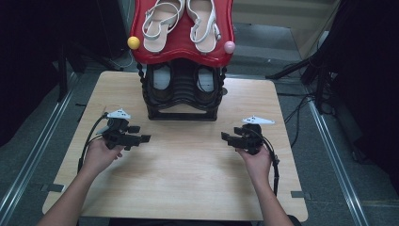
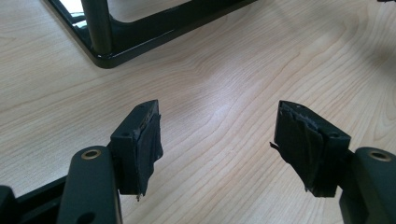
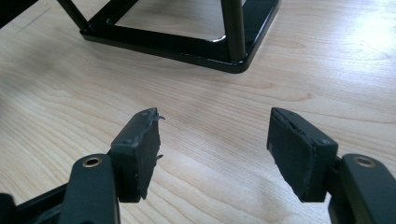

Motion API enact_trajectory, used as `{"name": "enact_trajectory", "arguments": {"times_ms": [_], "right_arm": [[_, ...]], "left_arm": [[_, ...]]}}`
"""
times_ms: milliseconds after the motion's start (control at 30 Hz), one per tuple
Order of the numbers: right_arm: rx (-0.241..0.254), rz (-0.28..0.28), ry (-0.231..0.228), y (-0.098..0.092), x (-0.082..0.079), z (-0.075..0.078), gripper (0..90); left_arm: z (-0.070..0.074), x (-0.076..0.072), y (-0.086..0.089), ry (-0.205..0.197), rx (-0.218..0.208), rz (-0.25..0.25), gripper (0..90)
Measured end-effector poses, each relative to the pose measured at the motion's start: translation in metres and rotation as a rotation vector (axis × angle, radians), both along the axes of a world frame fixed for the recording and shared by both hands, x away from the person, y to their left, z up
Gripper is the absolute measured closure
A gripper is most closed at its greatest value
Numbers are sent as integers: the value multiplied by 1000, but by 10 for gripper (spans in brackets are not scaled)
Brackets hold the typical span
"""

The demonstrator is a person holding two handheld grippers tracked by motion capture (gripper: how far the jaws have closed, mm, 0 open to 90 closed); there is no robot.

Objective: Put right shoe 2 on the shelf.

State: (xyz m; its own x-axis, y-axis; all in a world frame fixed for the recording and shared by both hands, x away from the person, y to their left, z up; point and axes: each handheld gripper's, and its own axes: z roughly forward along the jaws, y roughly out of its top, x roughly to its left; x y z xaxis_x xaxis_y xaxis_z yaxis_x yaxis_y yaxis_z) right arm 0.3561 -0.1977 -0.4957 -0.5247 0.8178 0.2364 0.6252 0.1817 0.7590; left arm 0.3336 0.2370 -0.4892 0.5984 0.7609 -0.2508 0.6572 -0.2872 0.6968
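Nothing is in hand yet. Left gripper (image 1: 136,136) and right gripper (image 1: 232,139) both hover low over the bare table (image 1: 188,188), pointed inward at each other, well apart from one another. Fingers (image 2: 144,140) on the left are spread with only wood grain between them; same on the right, fingers (image 3: 140,149) spread and gripping nothing.

Work target looks like the shoe rack (image 1: 182,101) at the far middle of the table: black frame, two levels.
- Top level: red tray (image 1: 181,55) carrying a pair of white strappy sandals (image 1: 182,23), side by side, toes away from the person. Yellow knob (image 1: 133,42) and pink knob (image 1: 229,46) sit at the tray's front corners.
- Lower level: a second pair, dark shoes with pale insoles (image 1: 182,80), tucked under the tray; detail is too shaded to tell the type.

Both gripper views catch a corner of the rack's base frame (image 2: 121,44) (image 3: 224,56) just ahead of the fingers, near but not touching.

Judgement: this reads as the start state. Both pairs are seated in the rack and untouched, so the whole job remains: approach, grasp, move. Nearest reachable items are the lower-level shoes; the sandals call for a longer reach up and over the tray lip.
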Motion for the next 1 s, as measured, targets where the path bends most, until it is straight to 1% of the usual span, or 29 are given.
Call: {"name": "enact_trajectory", "arguments": {"times_ms": [133,533,767,900,1000], "right_arm": [[-2,-5,-3,-1,0,0,357],[-5,-11,-12,-3,0,1,356],[-21,-22,-20,-4,0,2,357],[-19,-19,-22,-5,0,2,357],[-26,-12,-17,-5,0,1,351]], "left_arm": [[0,0,0,2,-3,2,319],[-1,0,-1,15,8,-2,309],[-2,1,-2,21,21,-6,305],[-3,1,-2,22,18,-2,303],[-4,2,-5,27,27,-10,299]]}}
